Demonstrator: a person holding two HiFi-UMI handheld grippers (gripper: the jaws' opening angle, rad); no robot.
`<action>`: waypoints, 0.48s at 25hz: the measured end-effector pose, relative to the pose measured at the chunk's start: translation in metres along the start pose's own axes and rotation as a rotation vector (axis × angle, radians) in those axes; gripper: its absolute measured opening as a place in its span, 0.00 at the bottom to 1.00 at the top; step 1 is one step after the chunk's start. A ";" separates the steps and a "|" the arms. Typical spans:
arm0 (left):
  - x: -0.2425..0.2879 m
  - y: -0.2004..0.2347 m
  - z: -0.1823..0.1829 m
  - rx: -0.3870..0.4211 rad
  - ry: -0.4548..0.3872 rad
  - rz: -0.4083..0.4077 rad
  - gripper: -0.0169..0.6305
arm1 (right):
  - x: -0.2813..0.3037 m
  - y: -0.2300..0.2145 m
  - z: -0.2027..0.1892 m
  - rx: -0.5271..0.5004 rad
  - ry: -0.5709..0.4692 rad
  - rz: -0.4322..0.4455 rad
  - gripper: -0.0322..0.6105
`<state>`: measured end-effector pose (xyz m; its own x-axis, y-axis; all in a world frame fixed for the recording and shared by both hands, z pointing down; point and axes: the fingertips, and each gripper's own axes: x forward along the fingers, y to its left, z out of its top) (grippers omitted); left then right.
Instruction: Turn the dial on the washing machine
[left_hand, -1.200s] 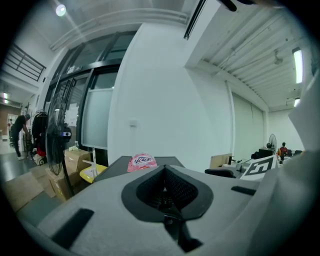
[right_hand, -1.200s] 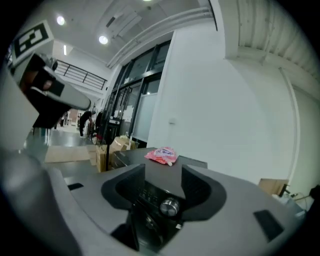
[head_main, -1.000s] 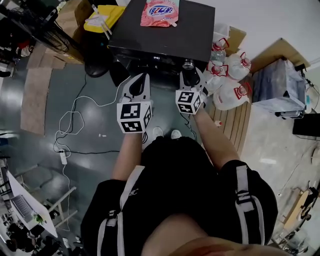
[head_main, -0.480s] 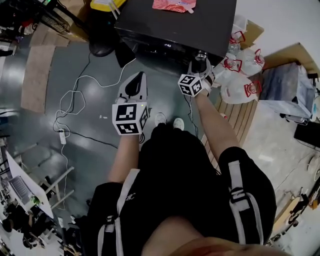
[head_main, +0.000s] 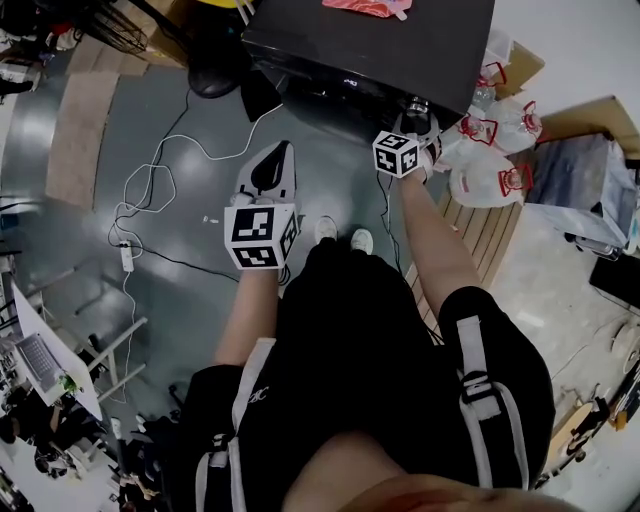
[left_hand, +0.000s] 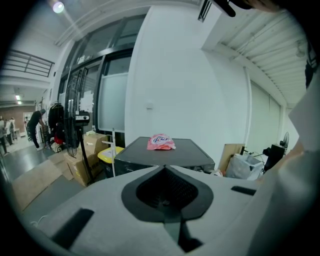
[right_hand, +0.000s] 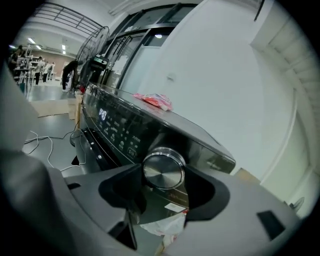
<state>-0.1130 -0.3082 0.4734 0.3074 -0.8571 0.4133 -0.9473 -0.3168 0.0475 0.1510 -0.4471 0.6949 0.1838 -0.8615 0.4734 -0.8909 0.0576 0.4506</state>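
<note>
The dark washing machine (head_main: 350, 45) stands in front of me, its control panel (right_hand: 117, 127) facing me. Its round silver dial (right_hand: 163, 169) sits at the panel's right end and shows small in the head view (head_main: 416, 103). My right gripper (right_hand: 162, 190) is open. Its jaws stand either side of the dial, with a gap showing on both sides. In the head view the right gripper (head_main: 412, 128) is right at the dial. My left gripper (head_main: 280, 155) hangs lower over the floor, away from the machine. It is shut and empty (left_hand: 165, 172).
A pink pouch (left_hand: 160, 142) lies on the machine's lid. White tied bags (head_main: 490, 175) are piled right of the machine beside a wooden pallet (head_main: 480, 240). Cables (head_main: 150, 190) run over the grey floor at left. Cardboard boxes and a yellow bin (left_hand: 111, 154) stand left of the machine.
My right gripper has moved forward to the machine's front and now stands around the dial. The left gripper has stayed about where it was, shut.
</note>
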 end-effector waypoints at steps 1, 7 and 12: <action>-0.001 0.001 0.000 -0.002 -0.001 0.002 0.02 | 0.000 -0.001 0.000 0.014 0.008 -0.001 0.45; 0.001 0.001 0.002 -0.002 -0.002 0.000 0.02 | 0.003 -0.002 -0.004 0.191 0.045 0.035 0.45; 0.000 -0.002 0.004 0.000 -0.007 -0.004 0.02 | 0.002 -0.006 -0.008 0.623 0.048 0.216 0.45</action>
<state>-0.1107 -0.3090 0.4697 0.3118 -0.8588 0.4065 -0.9461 -0.3200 0.0496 0.1602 -0.4455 0.6996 -0.0208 -0.8391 0.5436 -0.9807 -0.0885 -0.1741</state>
